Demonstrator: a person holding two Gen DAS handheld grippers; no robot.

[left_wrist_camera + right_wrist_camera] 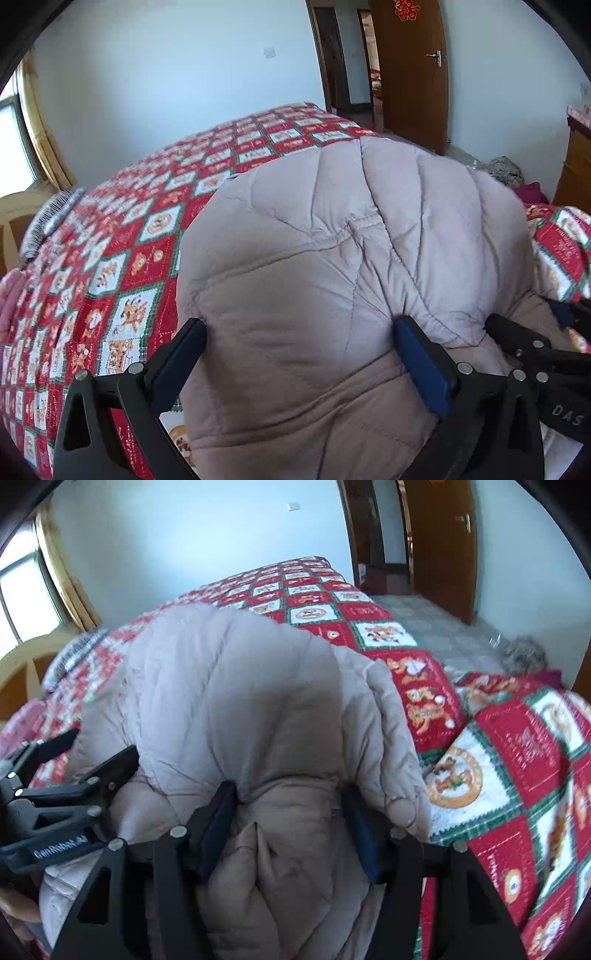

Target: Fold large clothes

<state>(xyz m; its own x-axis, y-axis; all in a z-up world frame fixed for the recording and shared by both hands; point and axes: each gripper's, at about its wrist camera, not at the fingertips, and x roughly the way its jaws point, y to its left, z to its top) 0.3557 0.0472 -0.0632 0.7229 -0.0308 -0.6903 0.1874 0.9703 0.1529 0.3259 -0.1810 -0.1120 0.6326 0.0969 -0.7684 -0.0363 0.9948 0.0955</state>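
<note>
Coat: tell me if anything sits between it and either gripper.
Nothing visible does. The left gripper straddles a thick fold of the coat with fingers wide apart; the right gripper has bunched coat fabric between its fingers.

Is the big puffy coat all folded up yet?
Not yet. The beige puffy coat already looks doubled over into a thick bundle on the red patchwork quilt. The left gripper and right gripper each straddle a bunch of it, though whether they are squeezing is unclear. Left to do: flattening it and setting it down tidy.
</note>
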